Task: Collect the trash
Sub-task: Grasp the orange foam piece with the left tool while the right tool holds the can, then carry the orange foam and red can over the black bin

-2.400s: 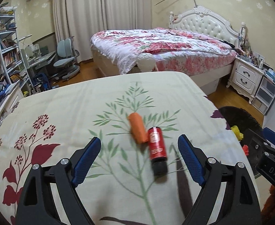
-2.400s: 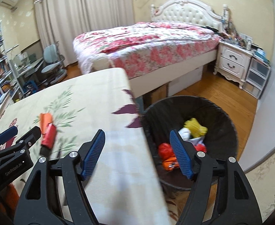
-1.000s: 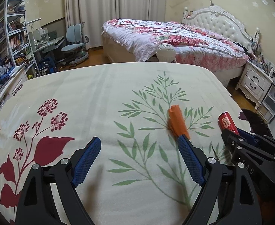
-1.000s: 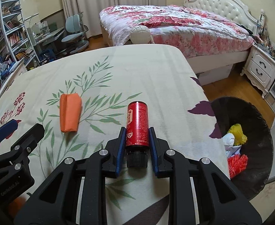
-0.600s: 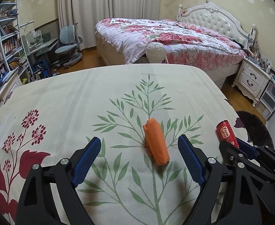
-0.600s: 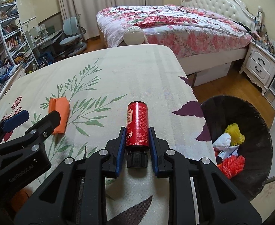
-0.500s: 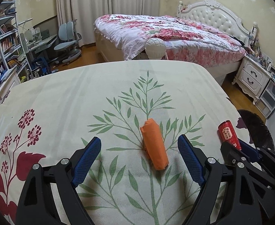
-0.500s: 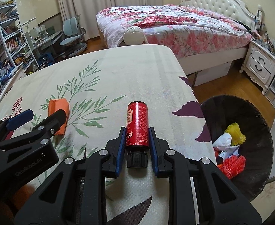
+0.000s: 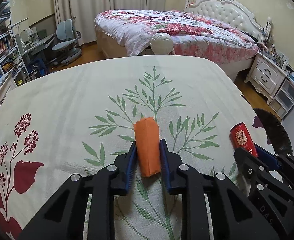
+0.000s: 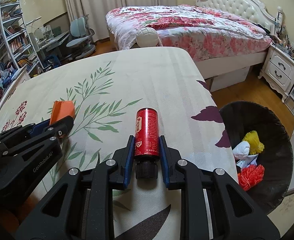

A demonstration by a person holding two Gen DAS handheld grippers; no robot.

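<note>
Change since earlier frame: the left gripper (image 9: pixel 148 149) stood wide apart with the orange packet lying loose between its fingers; the fingers have now come together on the packet. The right gripper (image 10: pixel 146 141) has kept its grip and its place.
Left fingers: clamped on the orange packet (image 9: pixel 148 146), one blue pad (image 9: pixel 131 160) on each long side, nearer end of the packet between them.
Orange packet: lying flat on the table (image 9: pixel 66 100), over the green leaf print, far end pointing away from the camera.
Right fingers: clamped on the red can (image 10: pixel 147 133) at its lower body, just above the black cap (image 10: pixel 146 170).
Red can: lying on its side on the table, near the right edge, pointing away from the camera.
Spacing: the two grippers side by side, close but apart; in the left wrist view the can (image 9: pixel 242 138) shows at the right.
Bin: black bin (image 10: pixel 275 120) on the floor just beside the table's right edge, holding yellow, white and orange-red scraps.
Table surface: cream cloth with green leaves and dark red flowers; nothing else lies near either gripper.
Surroundings: bed (image 10: pixel 187 26) with floral cover beyond the table, white nightstand (image 10: pixel 281 74) at the right, chair (image 9: pixel 66 40) and shelves (image 10: pixel 12 38) at the left.
Obstruction: the left gripper hides most of the packet in the right wrist view.
</note>
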